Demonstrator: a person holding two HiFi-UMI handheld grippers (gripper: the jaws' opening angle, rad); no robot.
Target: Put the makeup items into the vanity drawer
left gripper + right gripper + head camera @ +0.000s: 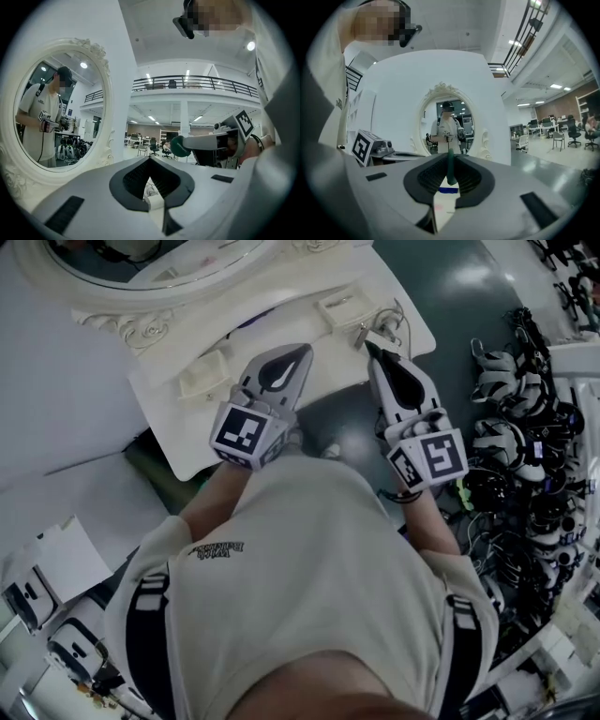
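I hold both grippers level in front of my chest, over the front edge of the white vanity table [178,442]. My right gripper [372,350] is shut on a thin green makeup item [450,169], which shows edge-on between its pads. In the left gripper view that item looks like a round green disc [178,146] at the right gripper's tip [187,143]. My left gripper [302,353] is to the left of it. Its jaws [150,161] meet at the tips with nothing between them. No open drawer is visible.
The oval mirror [61,103] in its carved white frame stands at the back of the vanity. Two small white trays [202,377] [337,307] and some small items [382,332] sit on top. Heaps of headsets and cables [525,446] line the floor at the right, and white boxes [56,568] lie at the lower left.
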